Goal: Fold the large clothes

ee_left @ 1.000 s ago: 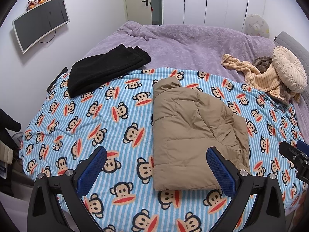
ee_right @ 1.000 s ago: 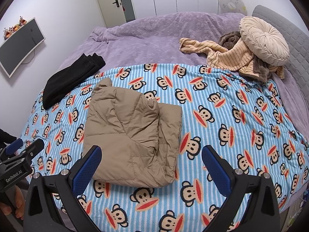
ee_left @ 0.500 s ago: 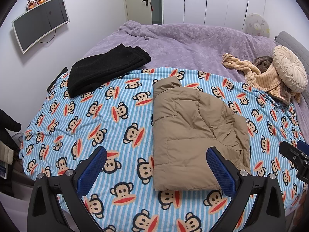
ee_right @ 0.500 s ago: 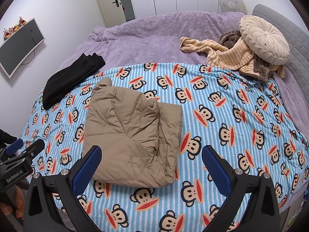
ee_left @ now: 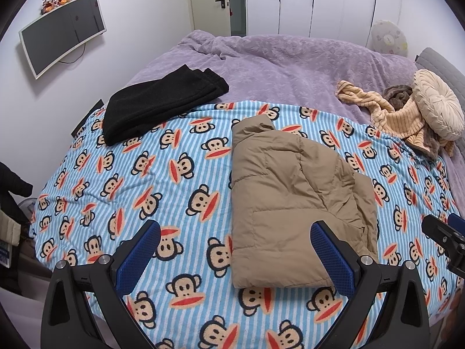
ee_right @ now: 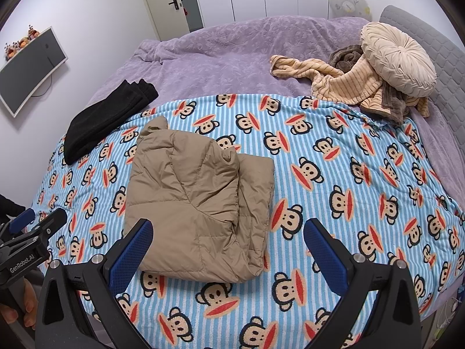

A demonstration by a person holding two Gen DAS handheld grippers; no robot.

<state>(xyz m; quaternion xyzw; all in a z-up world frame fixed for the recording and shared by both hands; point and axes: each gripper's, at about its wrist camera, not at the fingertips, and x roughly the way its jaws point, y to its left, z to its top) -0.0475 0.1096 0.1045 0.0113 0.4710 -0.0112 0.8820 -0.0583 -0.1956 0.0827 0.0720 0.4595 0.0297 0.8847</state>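
Note:
A tan puffer jacket (ee_left: 293, 203) lies folded into a compact rectangle on the blue striped monkey-print blanket (ee_left: 151, 180); it also shows in the right wrist view (ee_right: 197, 203). My left gripper (ee_left: 235, 258) is open and empty, held above the blanket's near edge, its right finger over the jacket's near corner. My right gripper (ee_right: 228, 257) is open and empty, held above the jacket's near edge. Each gripper shows at the side of the other's view.
A folded black garment (ee_left: 159, 104) lies at the blanket's far left. A heap of striped beige clothes (ee_right: 343, 84) and a round cream cushion (ee_right: 398, 58) sit at the far right on the purple bedspread (ee_right: 232, 58). A wall screen (ee_left: 61, 32) hangs left.

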